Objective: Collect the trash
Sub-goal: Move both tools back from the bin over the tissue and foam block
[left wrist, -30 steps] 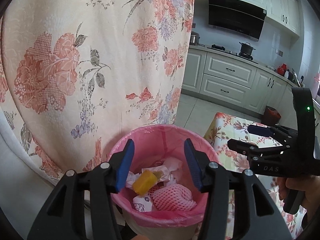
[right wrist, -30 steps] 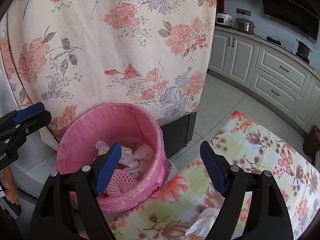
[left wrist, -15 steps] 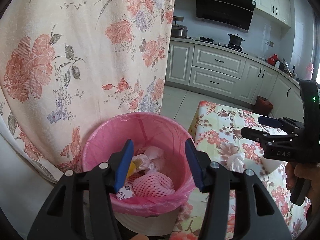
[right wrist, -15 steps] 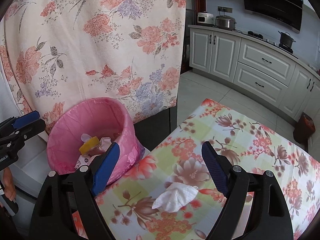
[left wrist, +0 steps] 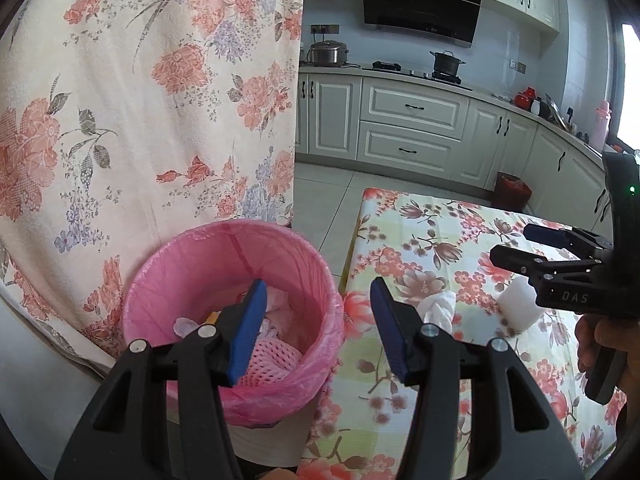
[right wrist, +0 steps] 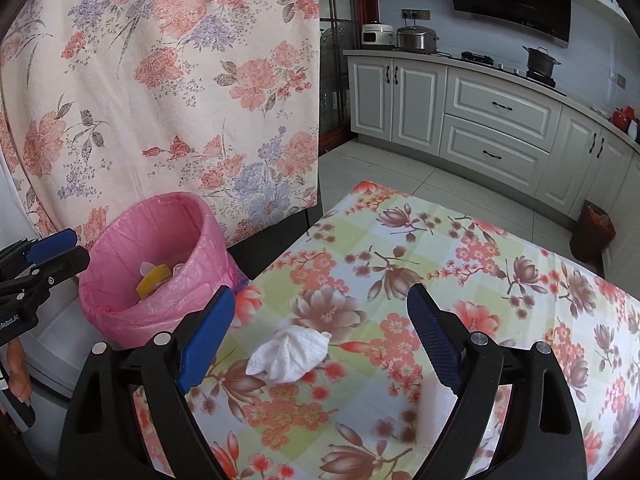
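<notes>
A kitchen table under a floral cloth (right wrist: 460, 264) holds a crumpled tissue (right wrist: 290, 350). The right gripper (right wrist: 320, 336), empty, jaws opening wide, hovers above it; a white foam block (left wrist: 520, 306) sits at four o'clock. The left gripper (left wrist: 316, 326), half open and empty, hangs over the pink bin (left wrist: 236, 264) at nine o'clock. The soft tissue may slip the pads. "DAS" is readable on the right gripper's body.

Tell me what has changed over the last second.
Both views swung from the pink bin toward the table; the crumpled tissue now lies before the right gripper, whose empty jaws are opening. The left gripper stays partly open and empty; the trash in the bin is unchanged.
</notes>
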Available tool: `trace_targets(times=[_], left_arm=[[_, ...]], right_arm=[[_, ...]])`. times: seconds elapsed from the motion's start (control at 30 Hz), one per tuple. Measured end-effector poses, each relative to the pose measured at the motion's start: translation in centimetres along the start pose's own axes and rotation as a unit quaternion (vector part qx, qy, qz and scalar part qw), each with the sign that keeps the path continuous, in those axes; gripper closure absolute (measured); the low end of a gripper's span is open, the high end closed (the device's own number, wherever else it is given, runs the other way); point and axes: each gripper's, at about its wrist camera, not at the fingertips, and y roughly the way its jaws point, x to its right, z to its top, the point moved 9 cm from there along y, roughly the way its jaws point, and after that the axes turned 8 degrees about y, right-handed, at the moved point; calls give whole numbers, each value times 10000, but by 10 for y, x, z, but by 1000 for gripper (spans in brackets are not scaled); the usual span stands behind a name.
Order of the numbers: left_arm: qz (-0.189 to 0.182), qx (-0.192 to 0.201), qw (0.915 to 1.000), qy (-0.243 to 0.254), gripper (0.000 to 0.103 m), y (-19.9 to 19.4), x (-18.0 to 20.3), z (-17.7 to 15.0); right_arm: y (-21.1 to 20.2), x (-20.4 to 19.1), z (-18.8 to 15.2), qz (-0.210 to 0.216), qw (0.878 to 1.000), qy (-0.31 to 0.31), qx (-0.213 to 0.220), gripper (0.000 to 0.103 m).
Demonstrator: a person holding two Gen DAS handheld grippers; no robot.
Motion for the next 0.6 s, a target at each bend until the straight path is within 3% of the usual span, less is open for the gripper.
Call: trace_targets(times=[0.6], left_arm=[[-254, -168, 9990, 319, 48, 19, 54, 2]], right_arm=[[-10, 85, -18, -363, 9975, 603, 10, 19]])
